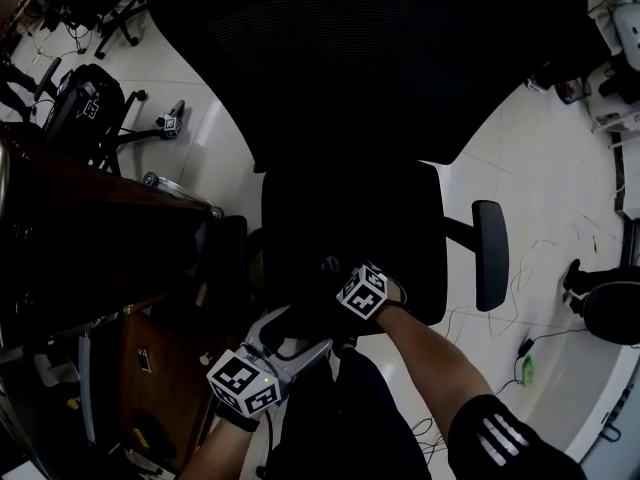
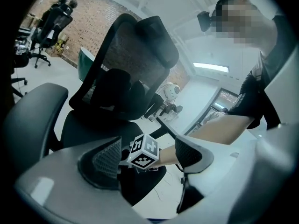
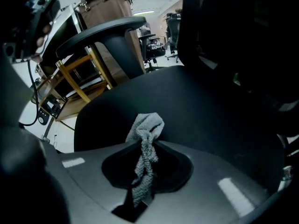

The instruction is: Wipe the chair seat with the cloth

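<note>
The black office chair fills the head view, its seat (image 1: 350, 228) below the mesh backrest (image 1: 370, 58). My right gripper (image 1: 338, 278) sits over the seat's front edge, shut on a grey knitted cloth (image 3: 148, 129). The cloth bunches out of the right gripper (image 3: 143, 171) just above the seat (image 3: 196, 106), and I cannot tell whether it touches. My left gripper (image 1: 300, 333) hovers lower left, off the seat's front corner. In its own view the left gripper (image 2: 149, 154) is open and holds nothing; the right gripper's marker cube (image 2: 144, 151) shows beyond the jaws.
Armrests flank the seat, one on the right (image 1: 490, 253) and one on the left (image 1: 232, 258). A dark wooden desk (image 1: 90, 238) stands close on the left. Other office chairs (image 1: 85, 103) are at the far left, and cables (image 1: 525, 353) lie on the white floor at the right.
</note>
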Motion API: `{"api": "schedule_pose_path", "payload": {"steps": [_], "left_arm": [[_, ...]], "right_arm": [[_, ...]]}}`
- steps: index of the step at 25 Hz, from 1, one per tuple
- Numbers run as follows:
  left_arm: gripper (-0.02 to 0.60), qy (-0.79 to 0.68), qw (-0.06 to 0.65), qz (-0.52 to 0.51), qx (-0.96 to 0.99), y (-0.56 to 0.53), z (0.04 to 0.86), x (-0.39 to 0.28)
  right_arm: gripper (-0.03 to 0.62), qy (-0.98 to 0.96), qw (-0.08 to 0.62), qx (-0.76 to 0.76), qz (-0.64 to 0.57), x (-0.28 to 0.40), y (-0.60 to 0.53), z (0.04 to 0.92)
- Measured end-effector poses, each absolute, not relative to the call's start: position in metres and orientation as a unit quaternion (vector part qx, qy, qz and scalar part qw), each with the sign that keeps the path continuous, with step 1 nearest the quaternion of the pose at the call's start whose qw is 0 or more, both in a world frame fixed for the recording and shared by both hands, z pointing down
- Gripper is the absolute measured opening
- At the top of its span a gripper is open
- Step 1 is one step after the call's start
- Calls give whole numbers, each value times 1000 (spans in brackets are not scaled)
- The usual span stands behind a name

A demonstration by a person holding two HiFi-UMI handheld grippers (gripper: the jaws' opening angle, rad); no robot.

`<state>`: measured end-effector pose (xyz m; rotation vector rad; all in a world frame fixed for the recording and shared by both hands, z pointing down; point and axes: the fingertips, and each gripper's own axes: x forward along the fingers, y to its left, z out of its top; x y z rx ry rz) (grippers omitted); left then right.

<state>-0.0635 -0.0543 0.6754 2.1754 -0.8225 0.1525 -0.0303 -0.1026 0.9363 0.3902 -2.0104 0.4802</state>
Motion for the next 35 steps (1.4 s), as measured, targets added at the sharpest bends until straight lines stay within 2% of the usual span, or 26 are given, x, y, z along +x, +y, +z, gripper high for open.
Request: {"api": "schedule_pose_path", "payload": {"steps": [9, 15, 19, 26, 30, 35], "left_arm": [[382, -273, 388, 56, 879, -54, 658, -12], [382, -260, 384, 60, 884, -48, 659, -7], [383, -271, 386, 60, 880, -47, 659, -20], [382, -316, 392, 71, 861, -33, 669, -67], [382, -339, 400, 87, 847, -22, 679, -96], [382, -346, 413, 92, 837, -8, 698, -104]], "right_arm": [[46, -777, 536, 246, 221, 112, -108, 933], [46, -761, 549, 264, 222, 135, -110, 930], [46, -785, 516, 252, 232, 97, -108, 911], [46, -850, 443, 161, 236, -60, -68, 885], [46, -859, 435, 119, 242, -121, -38, 892], [46, -861, 454, 78, 216, -144, -5, 912]]}}
